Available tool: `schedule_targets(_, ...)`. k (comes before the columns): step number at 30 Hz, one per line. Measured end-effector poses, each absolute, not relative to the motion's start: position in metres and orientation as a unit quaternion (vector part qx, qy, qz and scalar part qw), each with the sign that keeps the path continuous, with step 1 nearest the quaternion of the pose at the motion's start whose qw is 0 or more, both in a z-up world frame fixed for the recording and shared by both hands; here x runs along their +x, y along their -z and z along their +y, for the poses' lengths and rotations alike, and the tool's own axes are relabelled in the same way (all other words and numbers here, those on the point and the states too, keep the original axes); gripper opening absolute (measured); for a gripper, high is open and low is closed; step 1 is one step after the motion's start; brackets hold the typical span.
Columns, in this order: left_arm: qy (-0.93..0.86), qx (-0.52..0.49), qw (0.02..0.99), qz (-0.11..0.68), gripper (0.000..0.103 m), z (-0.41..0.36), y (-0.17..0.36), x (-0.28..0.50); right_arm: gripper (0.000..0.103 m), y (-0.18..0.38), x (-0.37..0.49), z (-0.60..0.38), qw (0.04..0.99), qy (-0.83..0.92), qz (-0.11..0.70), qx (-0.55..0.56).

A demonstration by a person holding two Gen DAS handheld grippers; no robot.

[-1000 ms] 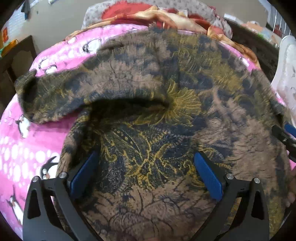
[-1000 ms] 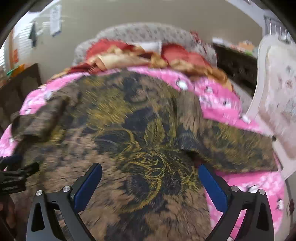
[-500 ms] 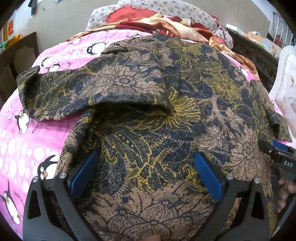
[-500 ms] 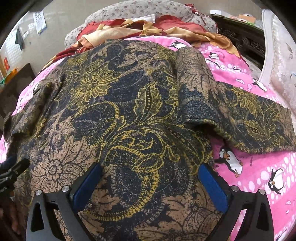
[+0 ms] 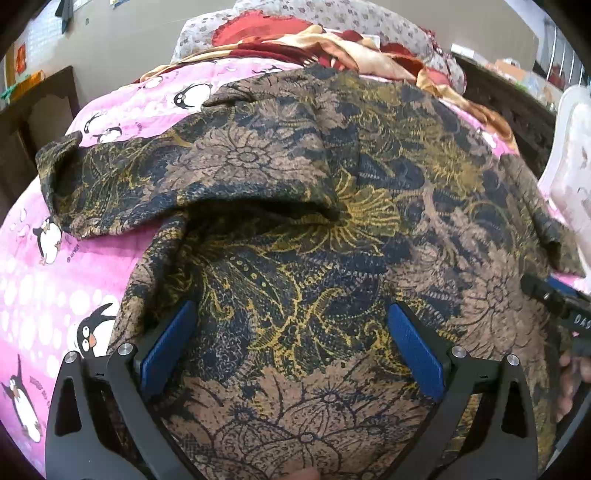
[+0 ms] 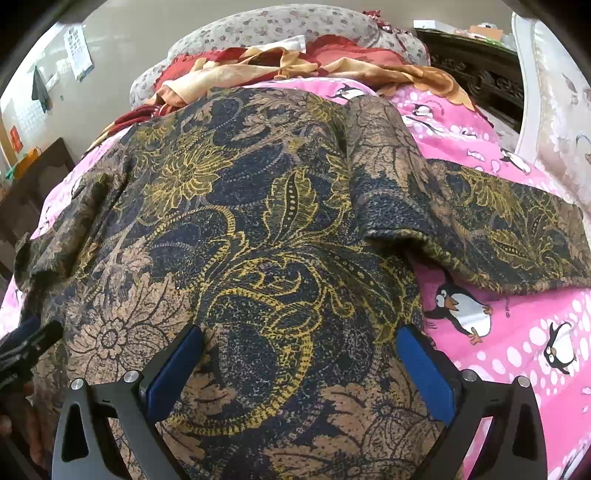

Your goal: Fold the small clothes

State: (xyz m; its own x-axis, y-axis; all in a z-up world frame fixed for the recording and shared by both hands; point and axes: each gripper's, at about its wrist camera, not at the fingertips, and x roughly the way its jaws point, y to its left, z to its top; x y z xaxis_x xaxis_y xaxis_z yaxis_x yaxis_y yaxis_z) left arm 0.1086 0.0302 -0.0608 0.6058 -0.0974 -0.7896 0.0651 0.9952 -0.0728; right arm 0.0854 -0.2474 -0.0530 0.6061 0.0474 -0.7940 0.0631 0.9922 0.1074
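Note:
A brown, navy and gold floral batik shirt (image 5: pixel 332 206) lies spread on a pink penguin blanket (image 5: pixel 48 288); it also shows in the right wrist view (image 6: pixel 236 236). Its left sleeve (image 5: pixel 122 184) and right sleeve (image 6: pixel 509 236) stretch out sideways. My left gripper (image 5: pixel 291 332) is open, blue pads wide apart, low over the shirt's near left part. My right gripper (image 6: pixel 299 354) is open over the near right part. Each gripper's tip shows at the other view's edge, the right one (image 5: pixel 554 299) and the left one (image 6: pixel 29 343).
A pile of red and tan cloths (image 6: pixel 288 62) and a floral pillow (image 6: pixel 258 26) lie at the bed's far end. Dark wooden furniture (image 5: pixel 37 110) stands left, a carved dark headboard (image 6: pixel 476 70) far right, and a white chair (image 5: pixel 572 158) right.
Both grippers stay open. Over the second the views came lower and closer to the shirt; in the last half second almost nothing moved.

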Motion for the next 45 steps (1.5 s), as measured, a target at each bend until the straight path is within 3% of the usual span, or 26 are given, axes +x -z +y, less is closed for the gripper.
schedule_targets(31,0.037,0.001,0.895,0.445,0.103,0.024,0.064,0.103,0.103,0.056,0.093,-0.24,0.887,0.004,0.46,0.049)
schedule_targets(45,0.062,-0.057,0.896,0.436,0.103,0.04,0.057,0.102,0.103,0.055,0.091,-0.236,0.888,0.012,0.458,0.045)
